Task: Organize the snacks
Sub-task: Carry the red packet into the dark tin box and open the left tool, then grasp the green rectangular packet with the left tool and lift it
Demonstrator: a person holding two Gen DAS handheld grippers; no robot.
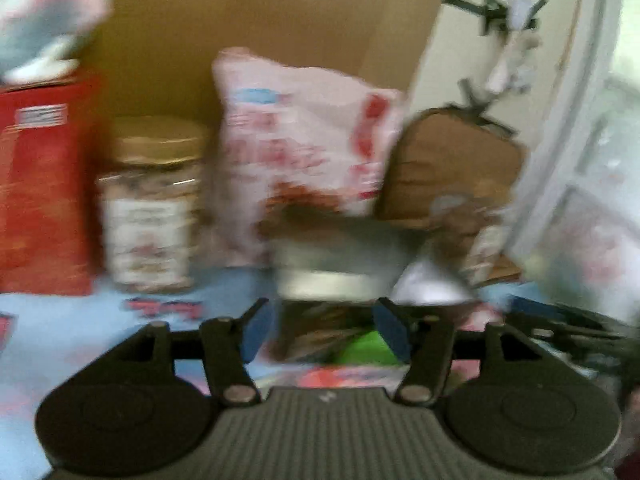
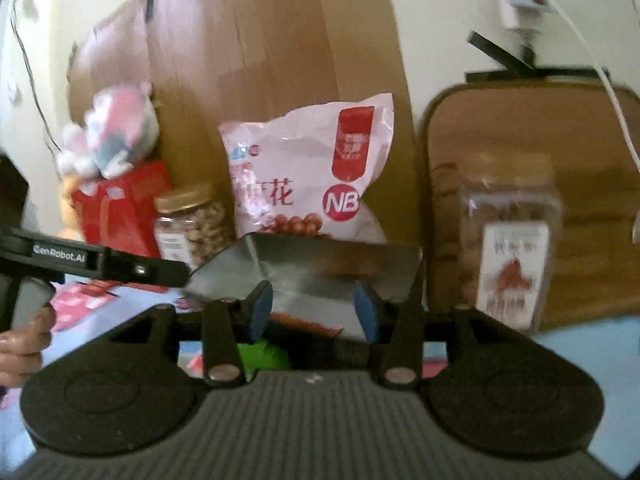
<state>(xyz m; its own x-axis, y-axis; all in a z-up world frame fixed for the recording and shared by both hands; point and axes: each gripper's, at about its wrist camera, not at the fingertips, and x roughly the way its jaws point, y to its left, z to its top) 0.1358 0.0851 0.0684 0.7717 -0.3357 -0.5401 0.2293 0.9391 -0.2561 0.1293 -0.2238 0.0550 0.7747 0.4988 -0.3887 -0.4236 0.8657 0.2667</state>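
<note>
A silver foil snack packet (image 2: pixel 320 276) with a brown and green printed lower part stands on the blue cloth, in front of a pink snack bag (image 2: pixel 308 168). My right gripper (image 2: pixel 314 312) is open, its blue pads on either side of the packet's lower edge without pressing it. My left gripper (image 1: pixel 326 328) is open too. The same packet (image 1: pixel 340 272) sits blurred between and beyond its pads. In the right wrist view, the left gripper's black finger (image 2: pixel 120 266) reaches in from the left to the packet's left corner.
Along the back stand a red box (image 1: pixel 44 188) with a plush toy (image 2: pixel 116 132) on top, a gold-lidded nut jar (image 1: pixel 152 204), a clear jar of nuts (image 2: pixel 508 236), a brown board (image 2: pixel 580 184) and tall cardboard (image 2: pixel 260 40). A hand (image 2: pixel 20 344) shows at the left.
</note>
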